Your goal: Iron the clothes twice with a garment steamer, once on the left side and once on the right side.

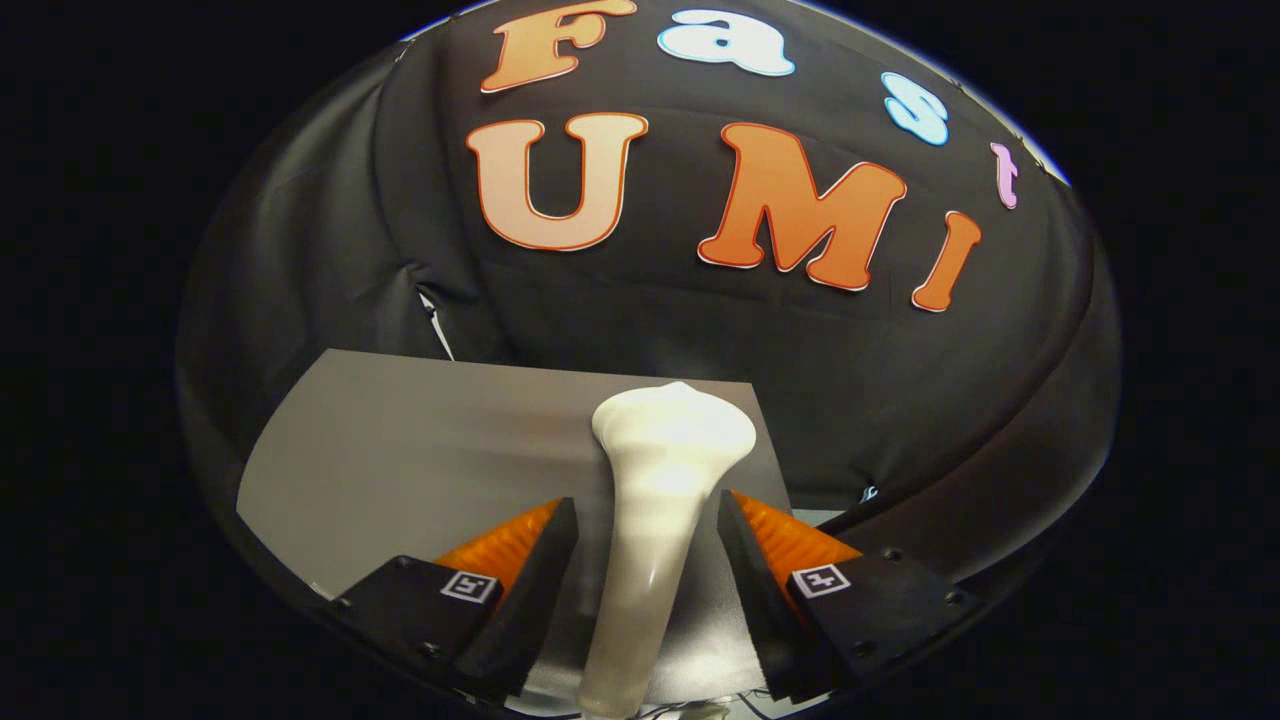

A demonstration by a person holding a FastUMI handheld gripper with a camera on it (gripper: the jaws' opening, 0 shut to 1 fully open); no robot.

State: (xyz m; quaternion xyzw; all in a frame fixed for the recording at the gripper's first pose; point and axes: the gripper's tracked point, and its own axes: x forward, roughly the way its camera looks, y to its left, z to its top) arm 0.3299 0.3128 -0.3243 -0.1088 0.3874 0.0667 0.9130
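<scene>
We see the garment steamer (660,500), a pale, glossy thing with a slim handle that widens into a broad rounded head, standing between the two fingers of our gripper (647,520) and running from the 6 o'clock side, nearest us, up toward 12 o'clock. Its head reaches past the fingertips and sits over the far edge of a flat grey board (420,460). The fingers are spread, one at about 8 o'clock of the handle and one at about 4 o'clock, and there is a visible gap on each side between the handle and the inner face of each finger, so the jaws are not pinching it; we cannot tell what is holding the steamer up. Each finger carries a small square marker on its upper face. The grey board lies under the steamer and stretches away mostly toward 9 and 10 o'clock, smooth and bare. Beyond it, from 9 o'clock round through 12 to 3 o'clock, hangs the booth's black cloth wall (640,300), lightly creased, with a fold near 10 o'clock of the board.
</scene>
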